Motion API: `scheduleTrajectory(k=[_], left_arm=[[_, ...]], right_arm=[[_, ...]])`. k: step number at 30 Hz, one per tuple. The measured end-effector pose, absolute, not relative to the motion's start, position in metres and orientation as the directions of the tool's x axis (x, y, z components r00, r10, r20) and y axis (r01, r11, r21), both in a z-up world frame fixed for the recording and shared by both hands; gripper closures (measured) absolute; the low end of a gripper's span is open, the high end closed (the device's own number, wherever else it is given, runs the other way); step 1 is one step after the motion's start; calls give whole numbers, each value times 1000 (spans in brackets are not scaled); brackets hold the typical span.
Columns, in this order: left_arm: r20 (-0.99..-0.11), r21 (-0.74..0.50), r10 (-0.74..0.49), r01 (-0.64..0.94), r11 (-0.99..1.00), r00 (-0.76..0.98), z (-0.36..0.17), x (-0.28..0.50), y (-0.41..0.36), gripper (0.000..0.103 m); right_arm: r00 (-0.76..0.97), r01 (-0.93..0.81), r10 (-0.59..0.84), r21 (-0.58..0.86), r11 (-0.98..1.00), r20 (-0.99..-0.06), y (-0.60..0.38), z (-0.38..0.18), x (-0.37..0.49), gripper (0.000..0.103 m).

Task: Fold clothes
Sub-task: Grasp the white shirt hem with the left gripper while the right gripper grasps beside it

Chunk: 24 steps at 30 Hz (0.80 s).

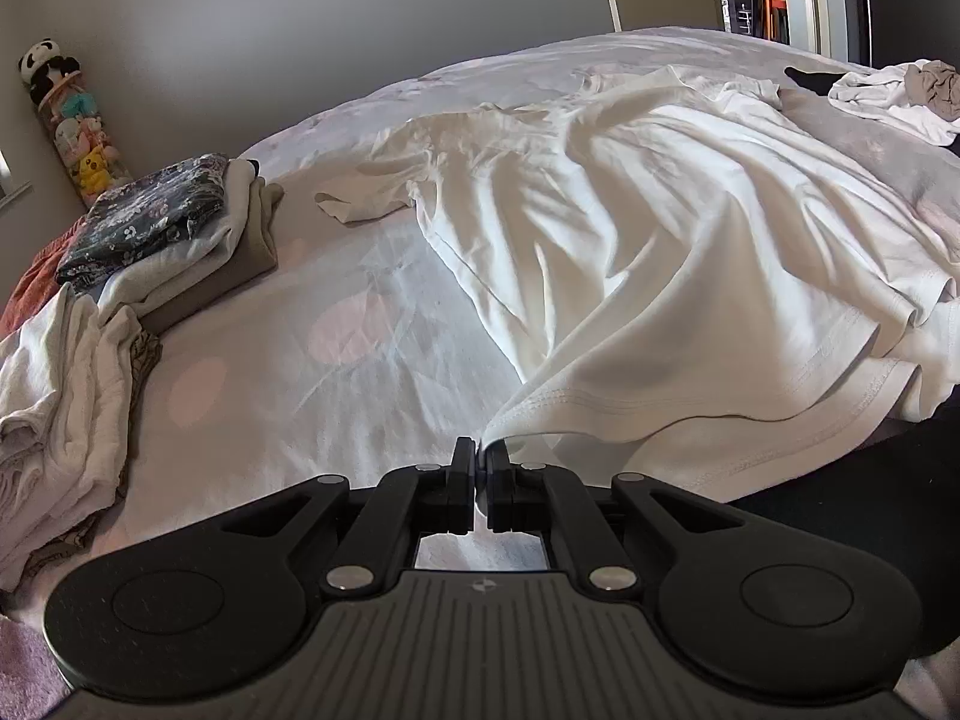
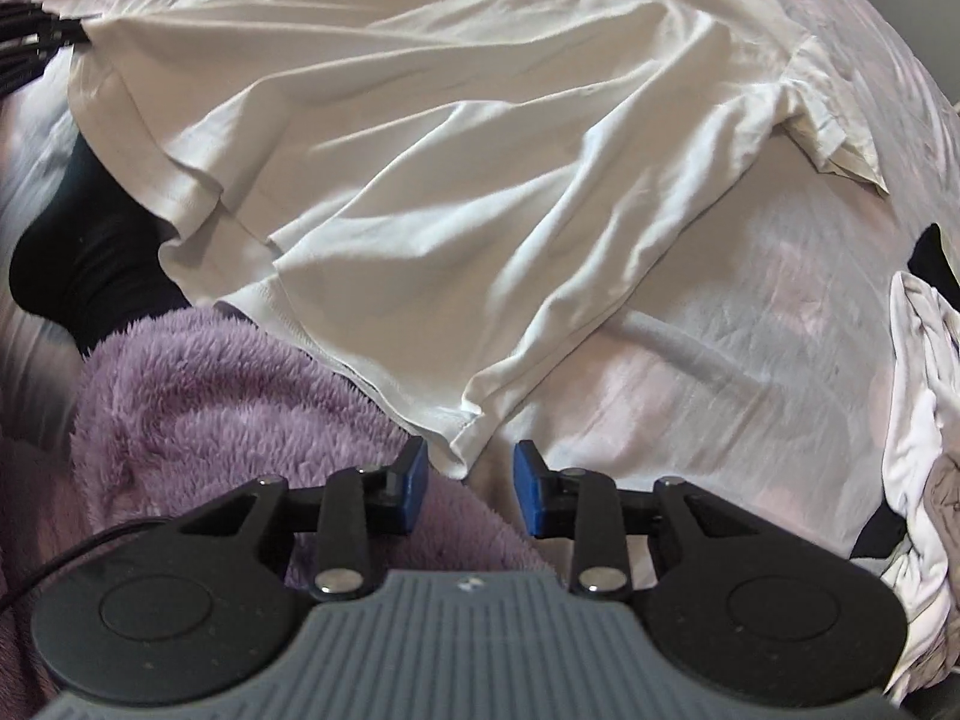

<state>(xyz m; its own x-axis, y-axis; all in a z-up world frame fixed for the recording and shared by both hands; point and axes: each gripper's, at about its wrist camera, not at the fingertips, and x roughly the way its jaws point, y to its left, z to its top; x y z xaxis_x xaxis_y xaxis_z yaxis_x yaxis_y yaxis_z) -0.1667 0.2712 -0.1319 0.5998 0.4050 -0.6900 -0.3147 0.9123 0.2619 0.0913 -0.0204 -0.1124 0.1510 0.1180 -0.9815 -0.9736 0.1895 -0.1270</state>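
Left gripper (image 1: 480,456) clamped on hem corner of crumpled white cotton T-shirt (image 1: 630,228); right gripper (image 2: 471,474) spread, straddling lower-centre corner. Could snag fluffy purple blanket (image 2: 228,396).

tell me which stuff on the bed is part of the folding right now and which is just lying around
In the job:
white t-shirt, spread out on the bed
left gripper, shut on its hem corner
right gripper, open at the other hem corner

Lying about:
folded stack
purple fleece blanket
crumpled clothes pile
plush toys
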Motion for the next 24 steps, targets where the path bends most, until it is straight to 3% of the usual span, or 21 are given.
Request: scheduleTrajectory(k=[14,20,22,24], left_arm=[[-702,229,376,-309,923,605,-135,-165,272,101],[-698,224,378,-315,922,608,-133,-168,272,101],[-699,220,377,-319,922,608,-133,-168,273,101],[-698,220,376,-317,922,609,-133,-168,273,101]], right_arm=[[148,-986,-7,-148,76,-989,4,-134,86,72],[156,-983,-21,-157,92,-988,13,-143,86,81],[162,-980,-11,-162,118,-987,8,-141,89,94],[169,-976,1,-167,143,-986,3,-139,92,97]])
